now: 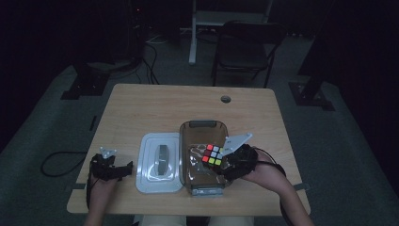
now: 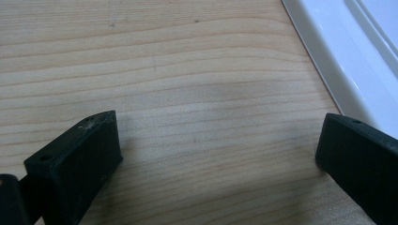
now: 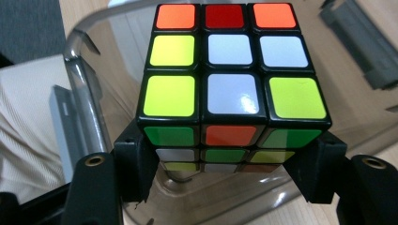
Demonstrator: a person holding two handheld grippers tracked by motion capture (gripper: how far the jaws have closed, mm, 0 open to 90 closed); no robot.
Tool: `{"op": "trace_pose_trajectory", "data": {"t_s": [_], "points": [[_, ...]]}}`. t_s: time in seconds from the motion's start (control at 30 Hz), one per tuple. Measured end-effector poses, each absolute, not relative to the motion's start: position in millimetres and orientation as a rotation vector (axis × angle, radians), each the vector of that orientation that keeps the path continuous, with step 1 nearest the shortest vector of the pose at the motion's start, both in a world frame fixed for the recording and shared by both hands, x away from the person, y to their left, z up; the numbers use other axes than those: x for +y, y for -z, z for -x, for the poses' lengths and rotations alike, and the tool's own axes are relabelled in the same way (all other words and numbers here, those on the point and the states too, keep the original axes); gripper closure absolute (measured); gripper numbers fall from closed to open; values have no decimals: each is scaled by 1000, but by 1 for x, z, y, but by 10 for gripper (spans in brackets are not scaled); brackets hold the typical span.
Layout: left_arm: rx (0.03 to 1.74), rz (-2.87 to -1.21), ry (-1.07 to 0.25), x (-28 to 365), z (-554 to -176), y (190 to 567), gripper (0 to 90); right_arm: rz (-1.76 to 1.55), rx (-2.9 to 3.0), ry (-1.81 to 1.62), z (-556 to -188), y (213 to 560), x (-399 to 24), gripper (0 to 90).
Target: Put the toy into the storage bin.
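Two grippers are at work here: the right gripper (image 1: 225, 162) is clamped on a puzzle cube (image 1: 212, 155), its black jaws pinching the cube's lower layers from either side, and it holds the cube over the open clear plastic box (image 1: 203, 129) at the near right of the tabletop (image 1: 155, 103). The left gripper (image 1: 123, 170) rests low over bare wood with its jaws spread wide and nothing between them, just beside the white lid (image 1: 147, 181) that lies flat to the left of the box. The likeliest trouble, as I judge it, is the cube slipping or twisting: its faces are glossy hard plastic, the jaws grip only the bottom part, and the layers can rotate under side pressure, so a jolt could turn it askew. It could also catch on the box's thin rim on the way down and tip the light box. The cube is sharp-edged with smooth coloured stickers in orange, red, yellow, white and green; the box is smoky, see-through and round-cornered; the lid is shiny and moulded; the wood is pale and finely grained
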State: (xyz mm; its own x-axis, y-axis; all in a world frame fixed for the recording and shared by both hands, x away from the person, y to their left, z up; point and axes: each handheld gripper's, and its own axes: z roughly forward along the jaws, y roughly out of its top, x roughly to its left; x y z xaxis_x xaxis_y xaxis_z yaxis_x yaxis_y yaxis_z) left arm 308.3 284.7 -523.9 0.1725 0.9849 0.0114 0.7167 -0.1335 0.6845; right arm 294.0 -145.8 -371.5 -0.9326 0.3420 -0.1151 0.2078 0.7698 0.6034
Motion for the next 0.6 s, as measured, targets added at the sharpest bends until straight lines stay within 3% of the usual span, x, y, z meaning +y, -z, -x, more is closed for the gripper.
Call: {"op": "trace_pose_trajectory", "data": {"t_s": [0.6], "points": [[1599,-1915,-646,285,-308,524,11,-278,2971,-387,-315,401,-87,339]]}}
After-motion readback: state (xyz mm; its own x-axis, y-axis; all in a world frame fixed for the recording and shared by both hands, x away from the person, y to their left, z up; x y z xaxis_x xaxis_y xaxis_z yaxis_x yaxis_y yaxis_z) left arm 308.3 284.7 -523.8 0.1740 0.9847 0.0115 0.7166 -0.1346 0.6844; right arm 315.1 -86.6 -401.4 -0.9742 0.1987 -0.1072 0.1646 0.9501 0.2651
